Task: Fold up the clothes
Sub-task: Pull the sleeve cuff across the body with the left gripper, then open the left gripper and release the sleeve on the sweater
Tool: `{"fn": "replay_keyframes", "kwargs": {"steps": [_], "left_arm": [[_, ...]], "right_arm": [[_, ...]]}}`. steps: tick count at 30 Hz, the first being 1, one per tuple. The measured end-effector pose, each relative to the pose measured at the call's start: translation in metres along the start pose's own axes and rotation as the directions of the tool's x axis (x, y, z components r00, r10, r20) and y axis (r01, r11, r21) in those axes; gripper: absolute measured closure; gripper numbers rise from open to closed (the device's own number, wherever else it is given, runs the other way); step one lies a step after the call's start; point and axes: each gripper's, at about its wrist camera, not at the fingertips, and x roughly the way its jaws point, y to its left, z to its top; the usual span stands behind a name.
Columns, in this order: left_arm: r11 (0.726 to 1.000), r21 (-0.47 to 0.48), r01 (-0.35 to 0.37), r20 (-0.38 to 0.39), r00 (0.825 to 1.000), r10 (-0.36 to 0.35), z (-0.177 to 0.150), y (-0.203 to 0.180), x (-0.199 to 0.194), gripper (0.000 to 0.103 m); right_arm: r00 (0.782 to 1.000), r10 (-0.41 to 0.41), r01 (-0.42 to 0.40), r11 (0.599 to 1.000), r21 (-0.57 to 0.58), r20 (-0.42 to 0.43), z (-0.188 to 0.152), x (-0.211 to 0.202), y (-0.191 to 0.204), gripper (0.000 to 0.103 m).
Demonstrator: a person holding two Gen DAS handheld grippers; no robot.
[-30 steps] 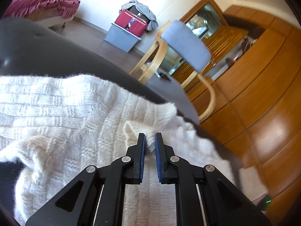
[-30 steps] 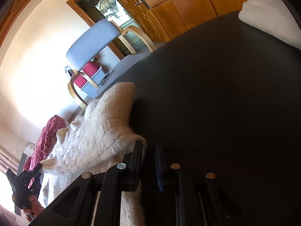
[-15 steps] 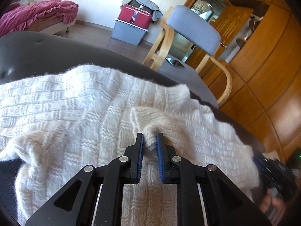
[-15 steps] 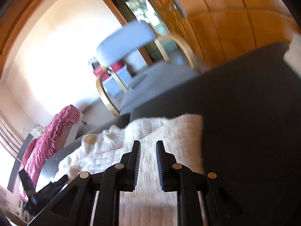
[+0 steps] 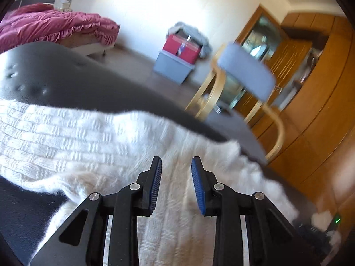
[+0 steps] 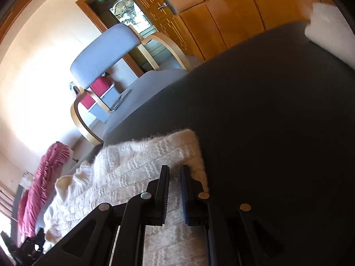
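Opening left gripper (image 5: 176, 166) above white sweater (image 5: 88, 139)

Over by the wall, a blue-cushioned wooden chair (image 5: 244, 75), a red case on a grey box (image 5: 173, 67), pink bedding (image 5: 51, 25) far left, wooden cabinets (image 5: 319, 102) right.

The sweater (image 5: 93, 137) under my tools is thick cream wool, knitted in raised ribbed bands with a fuzzy nap at its edges. It lies on a matt black, slightly dimpled surface (image 5: 66, 77). My left gripper (image 5: 176, 166) is matt black plastic with bright metal rivets and ridged blue rubber pads; my right gripper (image 6: 175, 170) looks the same. Beyond the sweater, the chair (image 5: 246, 75) has grey cloth over glossy bentwood, beside varnished wooden cupboards (image 5: 321, 110).
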Motion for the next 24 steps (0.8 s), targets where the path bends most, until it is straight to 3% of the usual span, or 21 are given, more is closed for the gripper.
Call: {"fn": "replay_keyframes", "kwargs": {"steps": [2, 5, 7, 10, 12, 14, 15, 17, 20, 24], "left_arm": [[0.998, 0.048, 0.034, -0.014, 0.999, -0.033, -0.004, -0.010, 0.006, 0.072], [0.982, 0.182, 0.042, -0.103, 0.994, -0.023, -0.014, -0.034, 0.025, 0.072], [0.968, 0.245, 0.059, -0.171, 0.985, -0.016, -0.021, -0.045, 0.034, 0.072], [0.961, 0.276, 0.021, -0.231, 0.972, 0.045, -0.025, -0.047, 0.046, 0.072], [0.968, 0.252, 0.016, -0.235, 0.971, 0.046, -0.022, -0.042, 0.044, 0.072], [0.968, 0.252, -0.012, -0.222, 0.973, 0.070, -0.021, -0.039, 0.039, 0.072], [0.967, 0.254, -0.024, -0.209, 0.975, 0.079, -0.020, -0.038, 0.036, 0.072], [0.971, 0.235, -0.037, -0.164, 0.983, 0.077, -0.014, -0.034, 0.026, 0.072], [0.992, 0.130, 0.007, -0.095, 0.995, 0.005, -0.003, -0.021, 0.009, 0.072], [0.995, 0.099, 0.018, -0.145, 0.989, -0.004, 0.001, -0.036, 0.011, 0.072]], "right_arm": [[1.000, 0.015, -0.015, 1.000, 0.007, 0.009, 0.001, -0.005, -0.003, 0.094], [0.996, 0.080, -0.080, 0.997, 0.006, 0.038, 0.003, -0.015, -0.003, 0.086], [0.989, 0.140, -0.137, 0.989, -0.055, 0.043, 0.001, -0.019, 0.009, 0.085], [0.978, 0.206, -0.201, 0.965, -0.170, 0.011, -0.005, -0.019, 0.033, 0.082], [0.994, 0.111, -0.114, 0.963, -0.245, -0.025, -0.010, -0.009, 0.050, 0.081], [0.998, -0.019, 0.005, 0.971, -0.239, -0.056, -0.010, 0.003, 0.049, 0.081], [0.998, -0.042, 0.030, 0.975, -0.220, -0.052, -0.009, 0.004, 0.045, 0.084], [0.998, -0.050, 0.043, 0.983, -0.177, -0.033, -0.006, 0.001, 0.037, 0.085], [0.999, -0.036, 0.031, 0.989, -0.147, -0.028, -0.004, 0.001, 0.032, 0.085], [0.999, -0.052, 0.049, 0.984, -0.170, -0.009, -0.005, 0.001, 0.035, 0.084]]}}
